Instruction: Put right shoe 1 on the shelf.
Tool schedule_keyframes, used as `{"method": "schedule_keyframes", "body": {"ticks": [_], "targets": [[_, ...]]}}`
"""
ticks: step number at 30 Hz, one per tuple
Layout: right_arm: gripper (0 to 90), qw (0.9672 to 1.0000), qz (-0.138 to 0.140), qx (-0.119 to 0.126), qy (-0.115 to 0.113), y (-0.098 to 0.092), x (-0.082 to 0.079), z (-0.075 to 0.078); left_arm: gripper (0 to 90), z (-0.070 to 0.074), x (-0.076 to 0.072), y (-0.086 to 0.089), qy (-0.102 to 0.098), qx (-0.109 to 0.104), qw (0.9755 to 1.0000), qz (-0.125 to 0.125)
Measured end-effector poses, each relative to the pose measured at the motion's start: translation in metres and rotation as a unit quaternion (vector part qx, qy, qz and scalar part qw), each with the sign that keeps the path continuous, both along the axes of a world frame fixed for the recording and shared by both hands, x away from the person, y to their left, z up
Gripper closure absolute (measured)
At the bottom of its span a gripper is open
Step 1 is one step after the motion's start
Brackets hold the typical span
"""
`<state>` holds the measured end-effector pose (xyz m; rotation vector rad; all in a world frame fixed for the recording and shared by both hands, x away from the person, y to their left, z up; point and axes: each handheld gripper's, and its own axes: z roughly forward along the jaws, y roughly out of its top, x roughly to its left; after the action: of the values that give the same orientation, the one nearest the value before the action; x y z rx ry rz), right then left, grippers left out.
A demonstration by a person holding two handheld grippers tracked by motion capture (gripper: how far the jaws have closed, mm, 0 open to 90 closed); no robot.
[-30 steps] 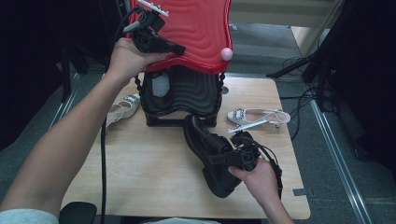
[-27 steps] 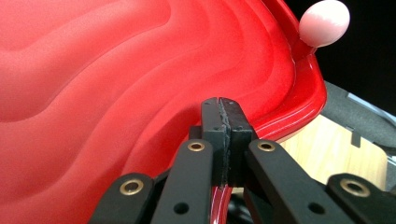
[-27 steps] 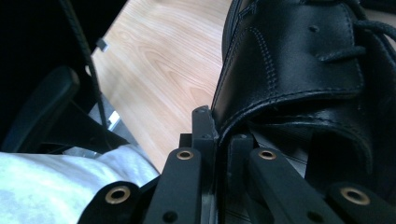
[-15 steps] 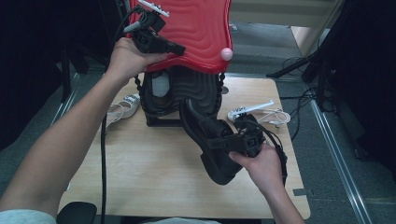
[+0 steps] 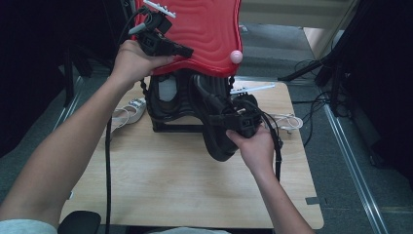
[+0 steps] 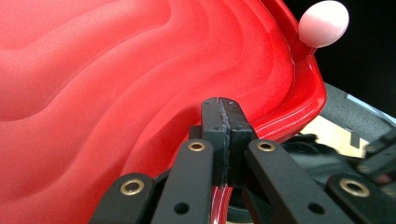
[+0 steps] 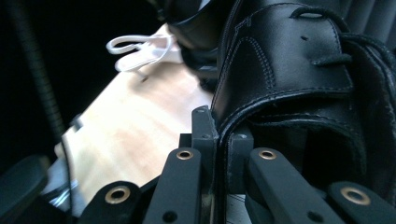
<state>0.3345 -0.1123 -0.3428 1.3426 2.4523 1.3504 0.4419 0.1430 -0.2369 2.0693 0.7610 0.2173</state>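
The black shoe (image 5: 214, 122) hangs in the right gripper (image 5: 233, 120), clamped by its collar edge; its long axis runs from near the jaws up and away, toe toward the dark opening of the black case (image 5: 168, 100). That opening lies just beyond the toe, so the coming move likely carries the shoe forward along its own axis. The left gripper (image 5: 187, 51) is clenched on the rim of the red lid (image 5: 204, 29), holding it raised above the opening.

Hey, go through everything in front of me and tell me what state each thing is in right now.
red lid: raised open, held at its rim
left gripper: shut on the lid's edge
black shoe: lifted off the table
right gripper: shut on the shoe's collar
white sandals: lying on the table
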Motion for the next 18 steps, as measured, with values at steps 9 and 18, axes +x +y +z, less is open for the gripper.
{"method": "schedule_keyframes", "body": {"ticks": [9, 18], "targets": [[87.6, 0.9973, -0.040, -0.026, -0.056, 0.018, 0.010, -0.020, 90.0, 0.000, 0.001, 0.001, 0.005, -0.005, 1.0000, -0.003], [87.5, 0.9920, -0.076, -0.027, -0.097, 0.032, 0.014, -0.037, 90.0, -0.001, 0.001, 0.002, 0.012, -0.009, 0.9999, -0.002]]}}
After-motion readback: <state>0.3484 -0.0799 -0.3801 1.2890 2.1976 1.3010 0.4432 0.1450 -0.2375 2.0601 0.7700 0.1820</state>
